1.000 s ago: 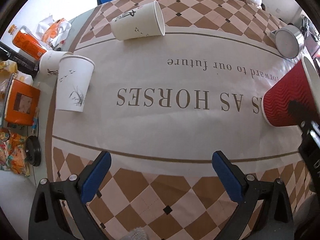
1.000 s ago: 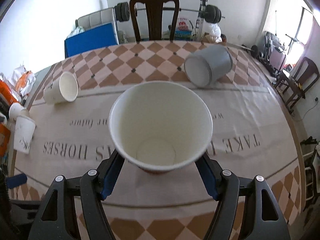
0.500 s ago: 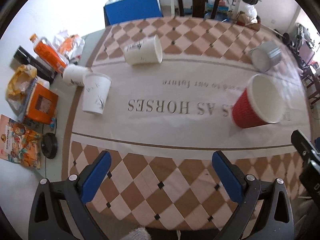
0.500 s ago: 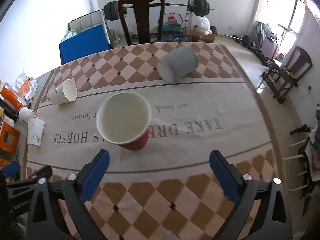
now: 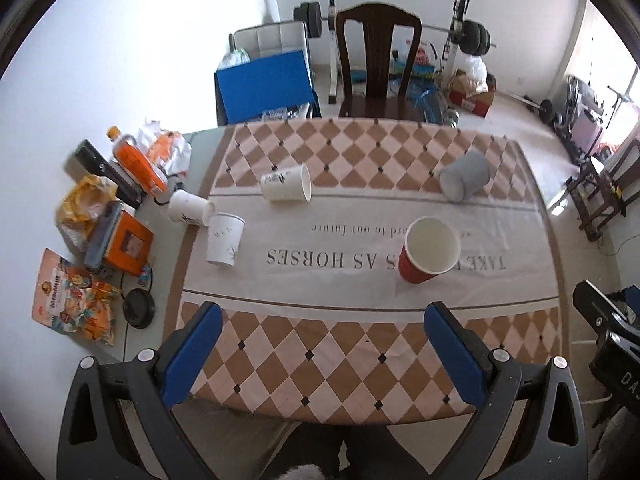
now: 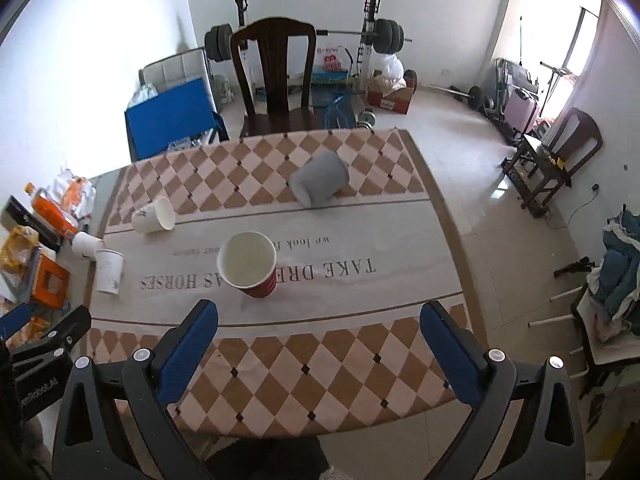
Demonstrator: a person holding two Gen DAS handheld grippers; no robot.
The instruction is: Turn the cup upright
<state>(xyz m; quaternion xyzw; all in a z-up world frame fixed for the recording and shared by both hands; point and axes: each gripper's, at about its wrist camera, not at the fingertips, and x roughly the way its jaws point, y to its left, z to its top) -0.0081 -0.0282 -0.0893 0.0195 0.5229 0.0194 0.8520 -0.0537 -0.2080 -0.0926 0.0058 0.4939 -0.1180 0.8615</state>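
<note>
A red paper cup (image 5: 429, 252) (image 6: 250, 263) stands upright on the table runner, mouth up, with nothing holding it. A white paper cup (image 5: 224, 239) (image 6: 109, 271) also stands upright at the left. A white cup (image 5: 287, 188) (image 6: 154, 215), a second white cup (image 5: 189, 209) (image 6: 85, 244) and a grey cup (image 5: 465, 176) (image 6: 320, 183) lie on their sides. My left gripper (image 5: 323, 354) is open and empty, held high above the near table edge. My right gripper (image 6: 318, 354) is open and empty, well back from the red cup.
The table (image 5: 360, 364) carries a checked runner. Snack bags, an orange box (image 5: 124, 245), an orange bottle (image 5: 136, 160) and a black disc (image 5: 138, 307) crowd its left edge. A wooden chair (image 5: 378, 64) stands at the far side. Gym gear lines the back wall.
My right gripper opened, let go of the red cup standing upright, and drew back and up. My left gripper also pulled back and rose, so the whole table shows.
</note>
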